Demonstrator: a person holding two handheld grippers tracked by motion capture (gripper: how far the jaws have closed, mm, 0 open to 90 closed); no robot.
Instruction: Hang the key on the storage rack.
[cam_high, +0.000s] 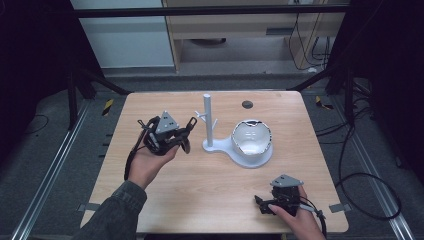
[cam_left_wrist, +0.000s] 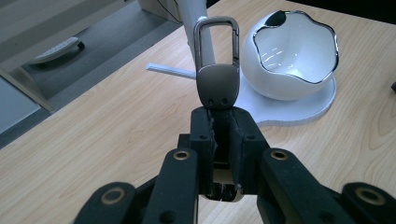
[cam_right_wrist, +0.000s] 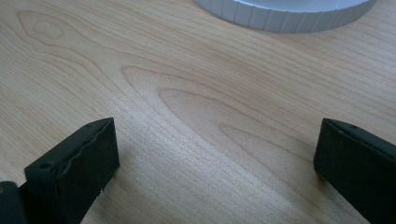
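Metal keychain clip (cam_left_wrist: 217, 70) is sticking up from our left gripper (cam_left_wrist: 219, 123), whose jaws are clenching its lower end just in front of the white post (cam_high: 207, 120) of the stand. We are resting the right gripper (cam_high: 280, 200) near the table's (cam_high: 200, 190) front edge, jaws spread wide over bare wood, well apart from the white bowl (cam_high: 252, 140).

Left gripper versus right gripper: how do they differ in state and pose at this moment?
The left gripper is shut on a metal key clip; the right gripper is open with nothing between its jaws. The left gripper is held up beside the white stand, while the right gripper sits low over the table near its front edge. Both are black and hand-held.
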